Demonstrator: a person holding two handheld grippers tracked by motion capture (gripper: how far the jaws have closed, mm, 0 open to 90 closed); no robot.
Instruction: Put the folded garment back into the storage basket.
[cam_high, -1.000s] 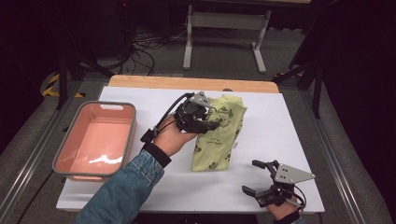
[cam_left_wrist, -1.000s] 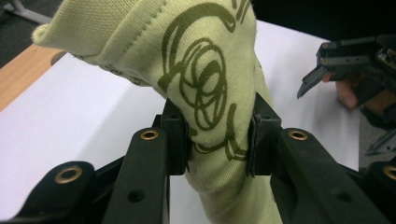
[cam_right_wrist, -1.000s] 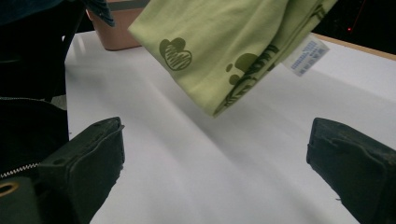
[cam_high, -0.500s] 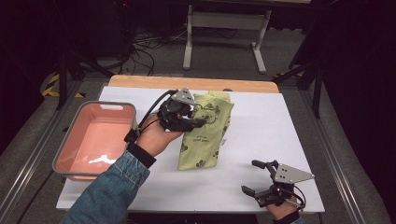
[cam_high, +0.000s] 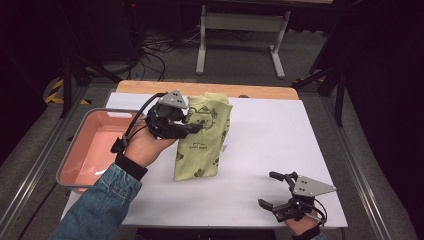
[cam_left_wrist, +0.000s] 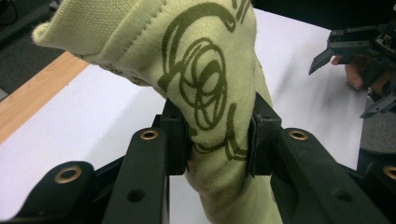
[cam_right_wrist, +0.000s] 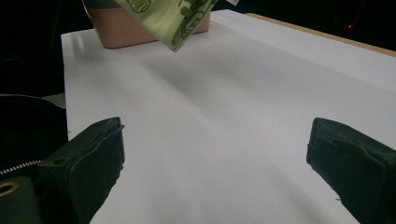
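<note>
One yellow-green printed garment (cam_high: 202, 135) up there, and one pink tub (cam_high: 95, 145). Two grippers: left gripper (cam_high: 192, 127), right gripper (cam_high: 272, 190). One white table (cam_high: 280, 130).

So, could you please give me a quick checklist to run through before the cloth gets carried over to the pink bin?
1. Left gripper shut on the green cloth: ok, fabric is pinched between both jaws.
2. Cloth fully off the table: cannot tell, its lower end hangs close to the white surface.
3. Pink bin free to receive it: ok, nothing shows inside.
4. Right gripper out of the way: ok, open at the near right edge, apart from the cloth.
5. Path from cloth to bin: ok, the bin sits just left of the hand.
</note>
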